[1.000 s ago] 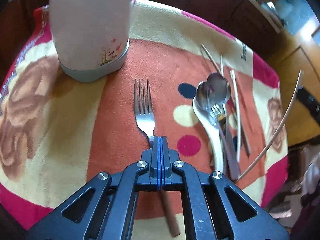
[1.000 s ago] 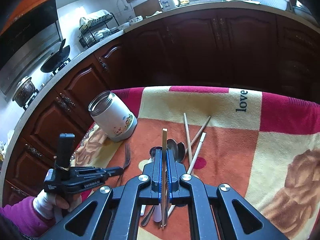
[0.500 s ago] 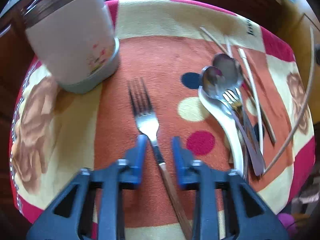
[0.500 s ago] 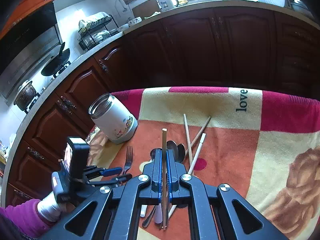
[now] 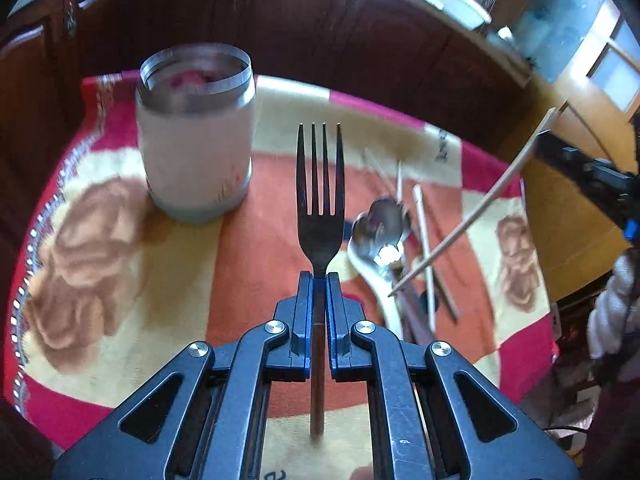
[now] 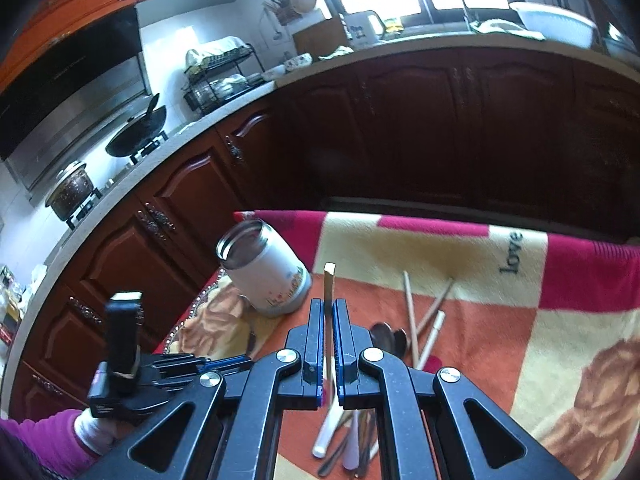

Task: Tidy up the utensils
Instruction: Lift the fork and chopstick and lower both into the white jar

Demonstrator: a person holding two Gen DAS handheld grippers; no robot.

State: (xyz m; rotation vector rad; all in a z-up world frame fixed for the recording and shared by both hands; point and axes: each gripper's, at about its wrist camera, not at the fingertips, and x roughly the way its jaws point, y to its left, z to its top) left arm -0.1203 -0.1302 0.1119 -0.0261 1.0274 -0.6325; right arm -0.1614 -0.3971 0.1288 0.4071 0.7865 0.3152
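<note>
My left gripper (image 5: 319,280) is shut on a metal fork (image 5: 320,184) and holds it up off the cloth, tines pointing away. An open white and steel jar (image 5: 196,132) stands upright to its left; it also shows in the right wrist view (image 6: 268,272). My right gripper (image 6: 329,308) is shut on a pale wooden chopstick (image 6: 329,284), raised above the table; that chopstick also shows in the left wrist view (image 5: 480,208). Spoons (image 5: 380,224), a white spoon and more chopsticks (image 5: 424,240) lie in a pile on the cloth.
The table is covered by a red, orange and cream cloth (image 5: 260,272). Dark wooden kitchen cabinets (image 6: 440,128) stand close behind the table. A counter with a stove and wok (image 6: 138,132) is at the left.
My left gripper opened over the fork lying on the cloth, then closed on its neck and lifted it. The right gripper kept holding its chopstick, nearly still.
</note>
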